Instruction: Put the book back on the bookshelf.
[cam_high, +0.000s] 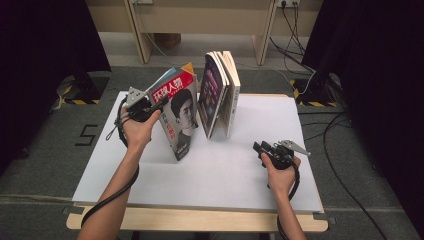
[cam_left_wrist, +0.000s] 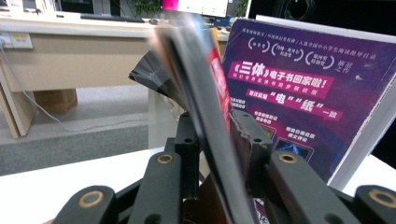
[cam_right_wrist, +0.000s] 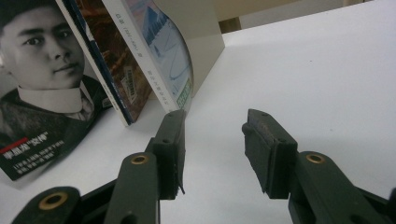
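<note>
A magazine with a red title band and a face on its cover leans tilted against a few upright books at the back middle of the white table. My left gripper is at the magazine's upper left edge. In the left gripper view that edge runs between the jaws of my left gripper, which stand a little apart from it, with a purple book cover behind. My right gripper rests low at the right, open and empty. Seen close, the right gripper points toward the books and the magazine.
Wooden desk legs stand beyond the table. Black cables trail over the floor at the right, and dark curtains hang on both sides. Bare table surface lies in front of the books.
</note>
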